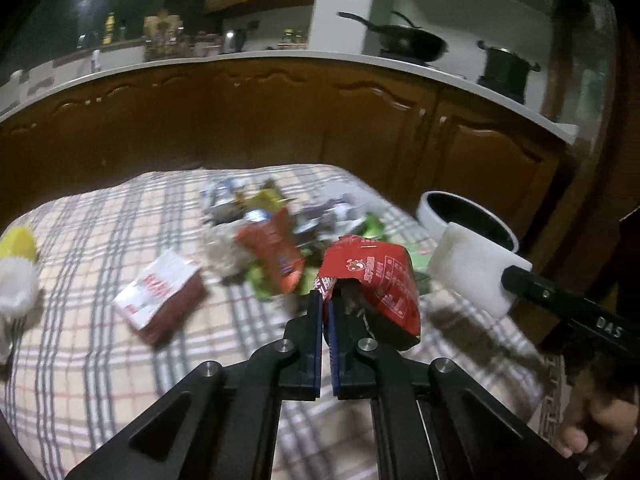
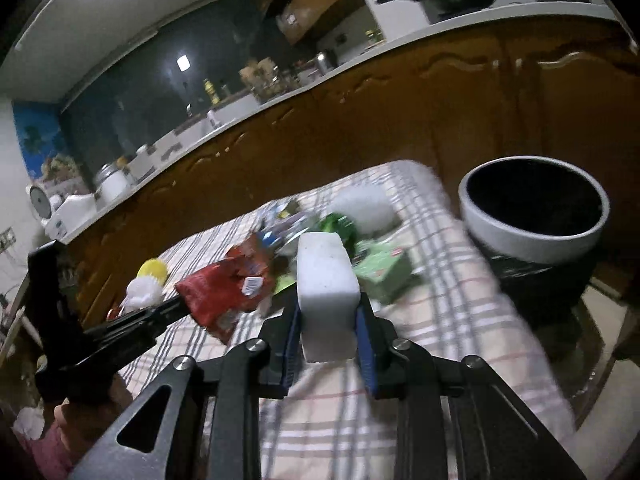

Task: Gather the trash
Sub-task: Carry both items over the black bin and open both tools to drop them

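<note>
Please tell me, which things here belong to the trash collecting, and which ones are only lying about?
Job:
left hand-held gripper pinching a red wrapper
right hand-held gripper clamping a white block
wrapper pile
bin

Lying about:
wok
pot

You have a red packet, crumpled, pinched at its edge in your left tool and lifted off the desk. Your right tool grips a white block, upright. A heap of wrappers lies mid-desk, a red-and-white box toward the left edge. The bin stands off the right edge.
</note>
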The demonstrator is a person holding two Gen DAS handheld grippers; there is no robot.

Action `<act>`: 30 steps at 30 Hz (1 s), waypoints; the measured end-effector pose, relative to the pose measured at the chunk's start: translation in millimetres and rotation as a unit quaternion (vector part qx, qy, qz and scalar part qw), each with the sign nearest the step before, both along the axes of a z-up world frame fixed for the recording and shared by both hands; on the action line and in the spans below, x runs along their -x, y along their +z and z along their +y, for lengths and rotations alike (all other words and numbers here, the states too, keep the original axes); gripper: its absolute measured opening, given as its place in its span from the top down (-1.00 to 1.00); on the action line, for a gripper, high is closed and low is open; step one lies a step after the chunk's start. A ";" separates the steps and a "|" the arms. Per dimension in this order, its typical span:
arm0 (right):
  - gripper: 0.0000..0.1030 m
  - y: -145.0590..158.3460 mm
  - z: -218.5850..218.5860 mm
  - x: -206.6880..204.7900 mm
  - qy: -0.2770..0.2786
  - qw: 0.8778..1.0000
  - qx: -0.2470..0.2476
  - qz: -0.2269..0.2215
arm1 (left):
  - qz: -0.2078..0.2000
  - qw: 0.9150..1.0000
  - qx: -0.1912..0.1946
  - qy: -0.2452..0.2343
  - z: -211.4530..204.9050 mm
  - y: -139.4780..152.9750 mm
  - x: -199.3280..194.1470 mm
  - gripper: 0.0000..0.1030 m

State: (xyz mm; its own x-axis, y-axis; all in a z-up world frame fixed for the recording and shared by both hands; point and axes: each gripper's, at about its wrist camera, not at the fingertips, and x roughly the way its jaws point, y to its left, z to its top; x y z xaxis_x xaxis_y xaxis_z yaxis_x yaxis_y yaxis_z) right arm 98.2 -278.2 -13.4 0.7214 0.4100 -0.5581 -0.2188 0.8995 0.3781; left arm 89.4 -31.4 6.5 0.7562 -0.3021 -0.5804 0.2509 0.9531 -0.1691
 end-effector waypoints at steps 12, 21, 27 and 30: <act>0.49 14.7 -87.9 -15.7 -0.097 0.995 0.019 -0.014 | 0.002 0.997 -0.029 -0.065 -79.7 1.2 -56.2 0.97; 0.49 10.9 -132.3 -40.5 -0.137 0.990 0.041 -0.003 | 0.014 0.995 -0.046 -0.088 -140.8 0.9 -118.5 0.96; 0.49 7.4 -146.4 -58.2 -0.146 0.988 0.050 0.007 | 0.022 0.994 -0.049 -0.095 -177.8 -1.9 -160.4 0.96; 0.49 8.4 -150.2 -66.4 -0.147 0.987 0.059 0.008 | 0.034 0.994 -0.045 -0.098 -189.2 -3.1 -177.8 0.96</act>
State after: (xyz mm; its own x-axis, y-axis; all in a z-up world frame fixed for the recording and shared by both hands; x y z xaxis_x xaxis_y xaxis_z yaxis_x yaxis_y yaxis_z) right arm 164.6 -428.4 -4.9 0.7901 0.1167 -0.6017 0.0628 0.9611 0.2688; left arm 267.3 -220.7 3.4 0.6464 -0.3836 -0.6595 0.4232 0.8995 -0.1084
